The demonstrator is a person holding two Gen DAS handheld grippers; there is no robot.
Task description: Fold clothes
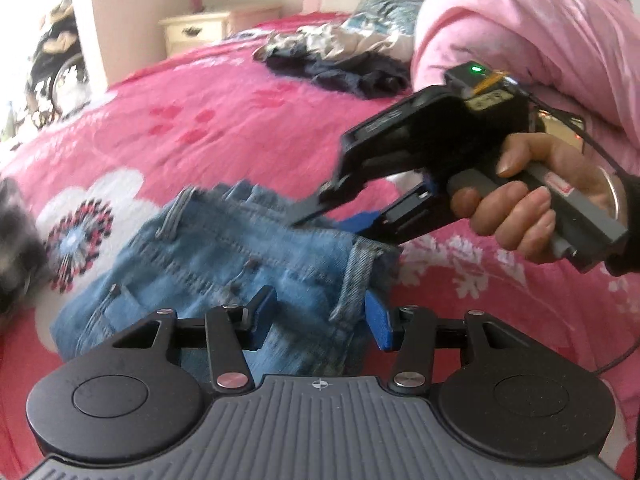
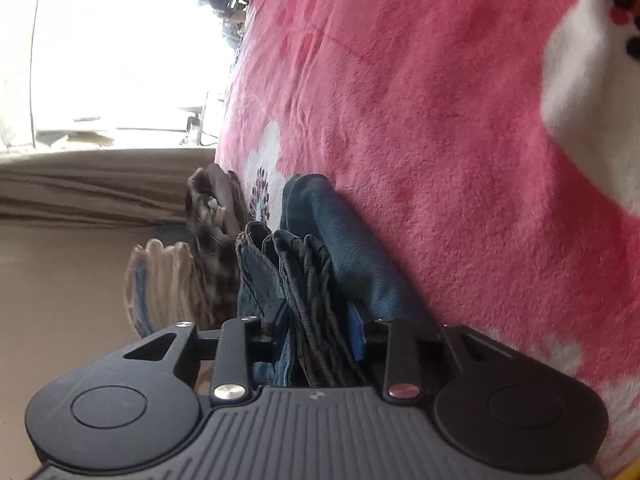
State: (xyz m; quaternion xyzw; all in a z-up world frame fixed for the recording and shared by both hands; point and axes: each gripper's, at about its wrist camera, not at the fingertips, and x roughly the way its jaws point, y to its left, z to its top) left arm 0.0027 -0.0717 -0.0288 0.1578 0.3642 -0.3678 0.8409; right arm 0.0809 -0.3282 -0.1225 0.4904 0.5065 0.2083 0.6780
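Note:
Light blue jeans lie bunched on the pink flowered bedspread, waistband and belt loops facing me. My left gripper has its blue pads on either side of the waistband near a belt loop, with denim filling the gap. A person's hand holds my right gripper, which comes in from the right and bites the far edge of the same waistband. In the right wrist view, several folds of the jeans are packed between the right gripper's fingers.
A heap of dark and patterned clothes lies at the back of the bed beside a pink quilt. A grey plaid garment sits at the left edge of the bed. A cream nightstand stands beyond the bed.

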